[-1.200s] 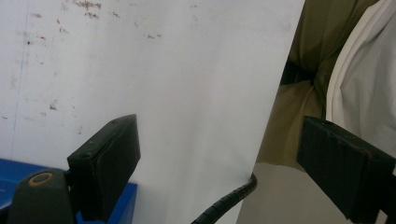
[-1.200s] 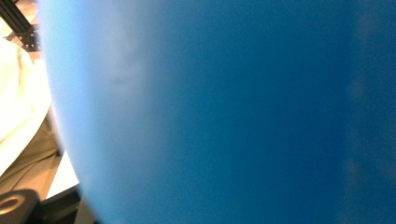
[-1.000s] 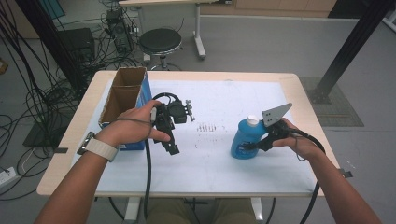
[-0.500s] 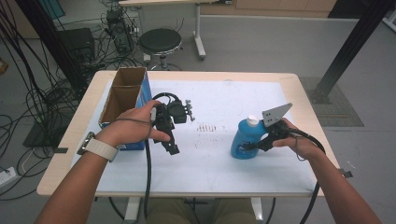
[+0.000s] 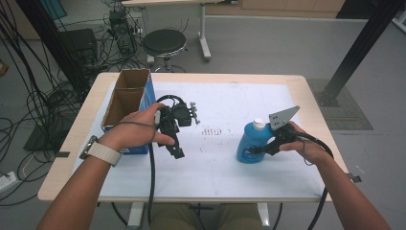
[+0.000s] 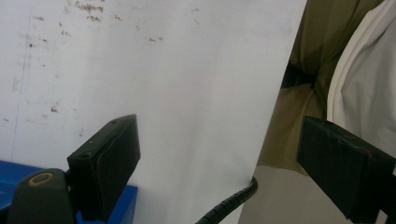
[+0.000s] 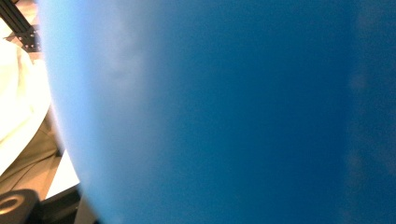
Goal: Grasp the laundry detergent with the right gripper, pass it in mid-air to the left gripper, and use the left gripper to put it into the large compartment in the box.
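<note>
Right tongs (image 5: 258, 149) clamp the blue bottle (image 5: 249, 143); left tongs (image 5: 176, 152) gape.

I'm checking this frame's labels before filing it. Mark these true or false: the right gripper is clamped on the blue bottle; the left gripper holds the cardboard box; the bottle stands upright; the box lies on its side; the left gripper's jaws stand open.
1. The right gripper is clamped on the blue bottle. True.
2. The left gripper holds the cardboard box. False: nothing is between its jaws, and the box stands beside the left hand.
3. The bottle stands upright on the table, white cap on top. True.
4. The box lies on its side. False: it stands with its open top facing up.
5. The left gripper's jaws stand open. True.
</note>
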